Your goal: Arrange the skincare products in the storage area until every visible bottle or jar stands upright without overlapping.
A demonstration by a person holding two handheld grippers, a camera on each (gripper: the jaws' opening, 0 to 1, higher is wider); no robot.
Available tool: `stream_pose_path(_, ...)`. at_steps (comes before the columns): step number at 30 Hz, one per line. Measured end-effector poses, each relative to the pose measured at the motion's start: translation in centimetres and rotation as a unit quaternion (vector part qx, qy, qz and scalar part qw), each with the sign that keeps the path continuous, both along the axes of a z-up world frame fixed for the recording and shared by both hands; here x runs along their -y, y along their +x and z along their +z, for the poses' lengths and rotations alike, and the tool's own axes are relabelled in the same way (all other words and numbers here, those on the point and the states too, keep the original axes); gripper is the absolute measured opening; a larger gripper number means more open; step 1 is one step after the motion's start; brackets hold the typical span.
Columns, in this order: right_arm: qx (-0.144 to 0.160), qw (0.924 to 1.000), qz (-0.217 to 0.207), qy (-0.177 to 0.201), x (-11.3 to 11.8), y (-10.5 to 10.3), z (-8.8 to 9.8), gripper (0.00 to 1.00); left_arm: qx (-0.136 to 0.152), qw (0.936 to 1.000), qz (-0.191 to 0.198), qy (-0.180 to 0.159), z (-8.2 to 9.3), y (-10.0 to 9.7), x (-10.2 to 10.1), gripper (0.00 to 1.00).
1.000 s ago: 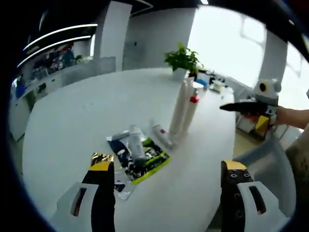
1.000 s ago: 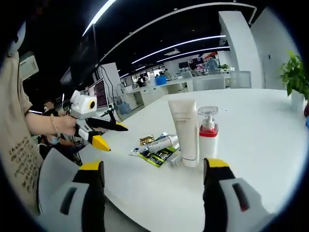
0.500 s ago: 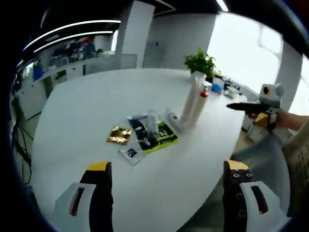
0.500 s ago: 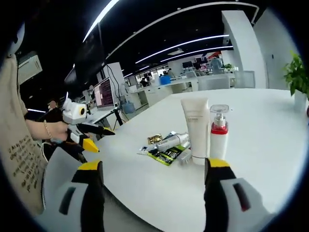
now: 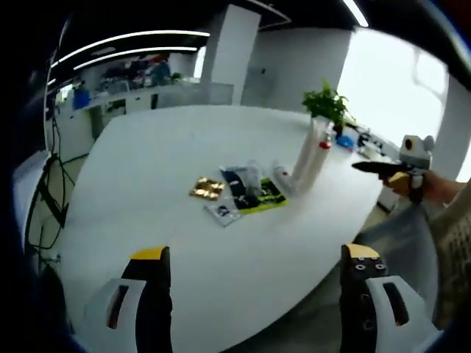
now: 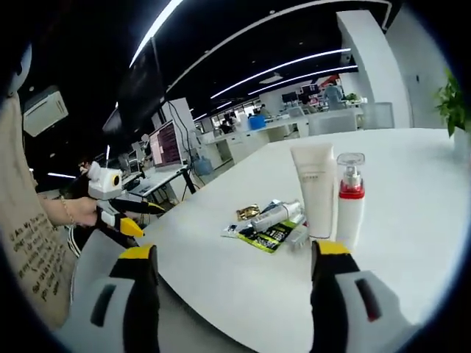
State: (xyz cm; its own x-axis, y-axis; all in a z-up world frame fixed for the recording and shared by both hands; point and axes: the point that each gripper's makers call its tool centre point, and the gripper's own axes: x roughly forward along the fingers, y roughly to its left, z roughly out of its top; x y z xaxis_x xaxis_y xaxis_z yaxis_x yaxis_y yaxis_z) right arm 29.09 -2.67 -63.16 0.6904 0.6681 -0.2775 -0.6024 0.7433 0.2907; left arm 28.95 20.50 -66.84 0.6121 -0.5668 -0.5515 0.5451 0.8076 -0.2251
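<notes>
Two products already stand on the far desk (image 6: 412, 257), tube (image 6: 315, 187) beside pump bottle (image 6: 349, 197), so both tongs (image 5: 254, 294) (image 6: 228, 294), wide apart and empty, should approach the lying tube (image 6: 278, 215) on the sachets (image 6: 266, 237) slowly.

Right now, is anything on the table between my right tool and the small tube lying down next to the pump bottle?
Nothing visible blocks it. The right tool hangs open off the table's near edge, with bare tabletop up to the lying tube. The tall white tube and pump bottle stand just right of it, crowding that side.
</notes>
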Motion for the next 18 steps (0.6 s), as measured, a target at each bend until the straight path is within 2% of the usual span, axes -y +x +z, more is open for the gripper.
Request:
stream_pose_path(5, 0.002, 1.0000, -0.004, -0.002, -0.1, 0.1, 0.0, 0.86, -0.007, 1.0000, 0.002, 0.005, -0.5, -0.7, -0.3, 0.93)
stream_pose_path(11, -0.001, 1.0000, -0.005, -0.002, -0.1, -0.2, -0.2, 0.86, -0.008, 0.9999, 0.002, 0.006, -0.3, -0.5, -0.2, 0.93)
stream_pose_path(18, 0.001, 0.9998, -0.017, -0.005, 0.9, -0.3, 0.0, 0.86, -0.012, 0.9997, -0.015, 0.018, -0.2, 0.3, 1.3, 0.93)
